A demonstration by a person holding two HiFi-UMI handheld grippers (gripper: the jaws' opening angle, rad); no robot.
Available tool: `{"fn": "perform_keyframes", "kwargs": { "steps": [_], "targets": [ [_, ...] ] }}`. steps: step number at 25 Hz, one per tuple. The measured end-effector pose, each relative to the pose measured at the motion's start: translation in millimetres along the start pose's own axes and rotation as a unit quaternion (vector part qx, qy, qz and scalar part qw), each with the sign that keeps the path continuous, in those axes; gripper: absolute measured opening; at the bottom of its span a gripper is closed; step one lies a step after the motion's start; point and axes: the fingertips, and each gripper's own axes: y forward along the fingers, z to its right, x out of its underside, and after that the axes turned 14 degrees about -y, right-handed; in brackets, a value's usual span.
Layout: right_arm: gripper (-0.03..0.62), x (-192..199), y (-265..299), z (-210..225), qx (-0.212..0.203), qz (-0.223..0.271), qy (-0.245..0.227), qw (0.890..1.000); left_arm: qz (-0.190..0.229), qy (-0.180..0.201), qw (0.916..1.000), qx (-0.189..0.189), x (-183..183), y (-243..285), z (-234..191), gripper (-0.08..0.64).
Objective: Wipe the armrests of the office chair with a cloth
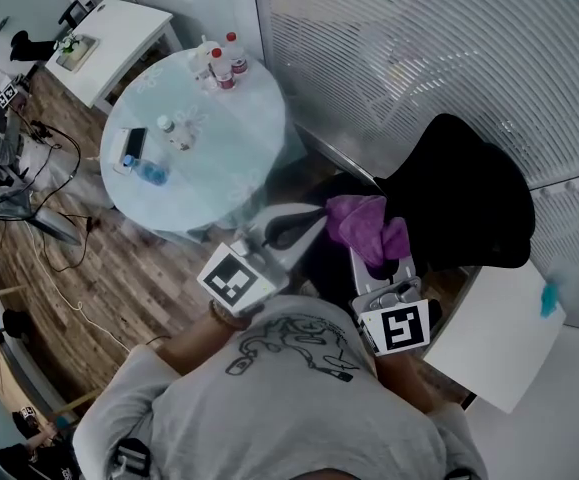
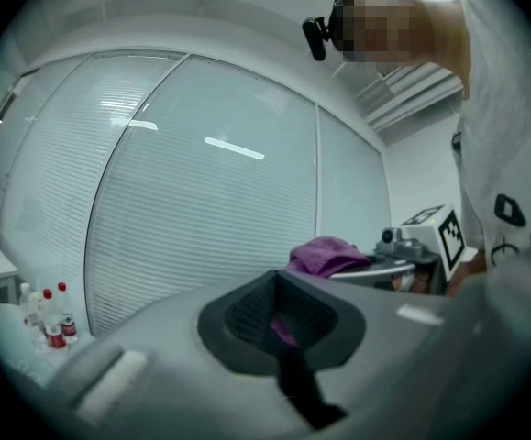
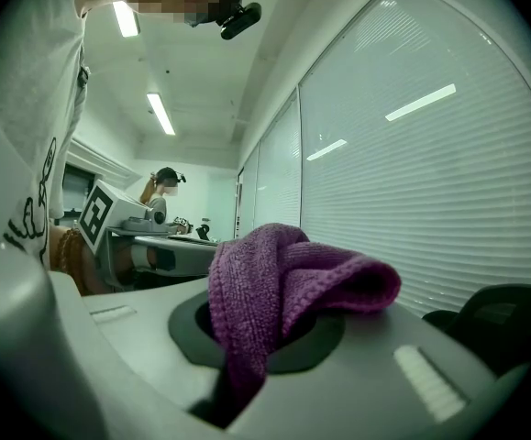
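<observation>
The purple cloth (image 3: 283, 282) is bunching up out of the right claw (image 3: 254, 335), which is clamping it between jaws pressed together, the fabric running down into the slit between them and folding over towards the blinds (image 3: 430, 181). In the head view the cloth (image 1: 364, 223) is hanging just in front of the black office chair (image 1: 459, 198), overlapping its dark left edge, with the right claw (image 1: 374, 263) beneath it and the left claw (image 1: 311, 223) reaching in from the side to meet the cloth's near edge. In the left gripper view the left claw (image 2: 282, 324) is showing its jaws drawn together, with a thin sliver of purple sitting in the dark recess between them, so it is pinching a small bit of the same cloth (image 2: 325, 255), the rest of which is rising above the right gripper beyond. Both grippers are sitting close together in front of the person's chest. Well off to the left, a round glass desk (image 1: 219, 168) is carrying several red-capped bottles (image 1: 224, 63) and a phone (image 1: 134, 145), standing on a wooden floor (image 1: 119, 278).
</observation>
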Motion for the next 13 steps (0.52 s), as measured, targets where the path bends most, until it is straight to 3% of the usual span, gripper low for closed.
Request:
{"fn": "perform_keyframes", "kwargs": {
  "steps": [7, 13],
  "targets": [
    [0.031, 5, -15, -6, 0.005, 0.002, -0.002, 1.000, -0.001, 0.019, 0.9998, -0.006, 11, -5, 13, 0.000],
    [0.031, -1, 21, -2, 0.004, -0.005, -0.001, 1.000, -0.001, 0.006, 0.9999, -0.010, -3, -8, -23, 0.000]
  ]
}}
